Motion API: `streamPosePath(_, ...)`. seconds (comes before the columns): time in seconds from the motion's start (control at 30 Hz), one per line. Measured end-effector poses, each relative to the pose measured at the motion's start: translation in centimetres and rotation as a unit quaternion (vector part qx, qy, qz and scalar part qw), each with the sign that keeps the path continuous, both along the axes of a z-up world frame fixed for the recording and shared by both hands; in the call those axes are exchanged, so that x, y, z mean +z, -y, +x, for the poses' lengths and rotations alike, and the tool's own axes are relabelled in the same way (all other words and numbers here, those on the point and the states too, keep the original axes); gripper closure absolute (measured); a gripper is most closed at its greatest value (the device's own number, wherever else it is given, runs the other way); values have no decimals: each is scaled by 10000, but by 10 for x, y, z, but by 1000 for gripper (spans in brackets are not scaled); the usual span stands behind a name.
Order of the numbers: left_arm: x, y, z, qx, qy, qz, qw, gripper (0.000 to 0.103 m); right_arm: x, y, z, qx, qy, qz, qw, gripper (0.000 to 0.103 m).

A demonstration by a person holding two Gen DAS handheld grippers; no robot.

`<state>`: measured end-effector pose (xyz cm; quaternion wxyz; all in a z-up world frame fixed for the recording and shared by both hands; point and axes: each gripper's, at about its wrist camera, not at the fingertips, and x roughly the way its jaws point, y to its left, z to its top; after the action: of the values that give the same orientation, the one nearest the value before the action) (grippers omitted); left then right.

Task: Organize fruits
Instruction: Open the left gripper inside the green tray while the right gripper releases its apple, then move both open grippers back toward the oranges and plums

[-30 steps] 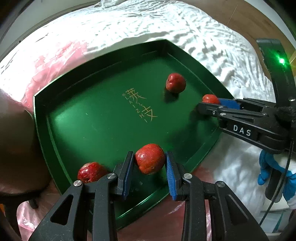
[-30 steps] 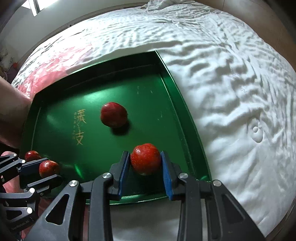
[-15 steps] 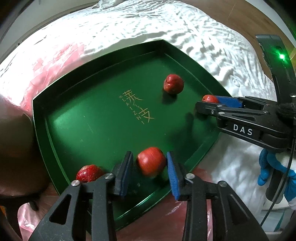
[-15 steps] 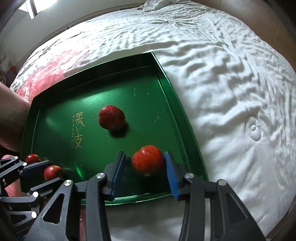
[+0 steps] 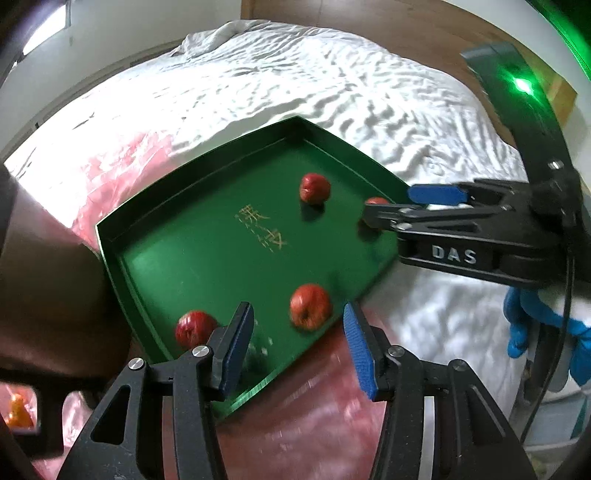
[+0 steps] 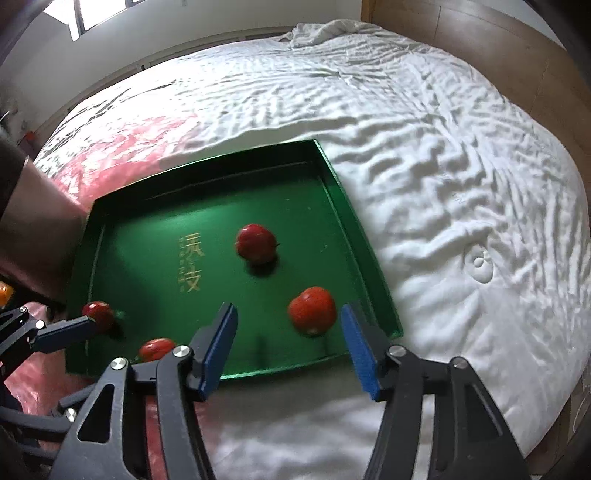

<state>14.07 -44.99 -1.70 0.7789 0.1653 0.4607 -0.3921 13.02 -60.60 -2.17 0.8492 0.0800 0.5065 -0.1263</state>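
Green tray (image 6: 354, 225) near bed edge; four apples apparently inside, spaced apart.

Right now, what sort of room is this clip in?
Most likely a bedroom. The green tray with red fruits sits on a wide bed under a rumpled white quilt, a window lets in daylight at the far wall, and wood flooring runs past the bed.

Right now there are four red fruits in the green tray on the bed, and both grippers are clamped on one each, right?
Not quite: the four red fruits are in the green tray, but neither gripper is clamped. The right wrist view shows the right gripper open; the left wrist view shows the left gripper open too, jaws just widened.
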Motion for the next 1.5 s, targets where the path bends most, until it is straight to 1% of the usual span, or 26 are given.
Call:
streamPosePath(0.17, 6, -26, -20, -45, -14, -80, 10000, 52, 10, -24, -12, 66, 49, -118, 9999, 0)
streamPosePath(0.3, 10, -54, -36, -9, -16, -89, 10000, 52, 17, -47, -28, 80, 51, -123, 9999, 0)
streamPosePath(0.43, 13, -87, -49, 70, 87, -78, 9999, 52, 17, -80, -39, 263, -44, -38, 9996, 0)
streamPosePath(0.67, 17, -158, -52, 521, 136, -20, 9985, 52, 20, -144, -55, 685, -120, 224, 9973, 0)
streamPosePath(0.9, 20, -228, -47, 1107, 229, 28, 9936, 52, 21, -201, -55, 1128, -176, 378, 9927, 0)
streamPosePath(1.0, 21, -260, -43, 1462, 197, 20, 9891, 52, 20, -231, -55, 1436, -236, 440, 9884, 0)
streamPosePath(1.1, 21, -292, -40, 1863, 186, 44, 9823, 52, 19, -264, -52, 1802, -278, 517, 9819, 0)
streamPosePath(1.13, 20, -306, -38, 2059, 165, 58, 9784, 52, 19, -278, -50, 1947, -271, 544, 9790, 0)
streamPosePath(1.23, 17, -335, -34, 2449, 153, 70, 9694, 52, 23, -317, -41, 2405, -203, 571, 9688, 0)
streamPosePath(1.33, 12, -368, -27, 2886, 147, 84, 9573, 52, 25, -354, -27, 2851, -123, 601, 9565, 0)
streamPosePath(1.4, 7, -381, -23, 3094, 152, 127, 9507, 52, 27, -377, -14, 3099, -60, 651, 9485, 0)
streamPosePath(1.5, -1, -406, -16, 3363, 136, 165, 9415, 52, 25, -400, 2, 3278, 10, 694, 9422, 0)
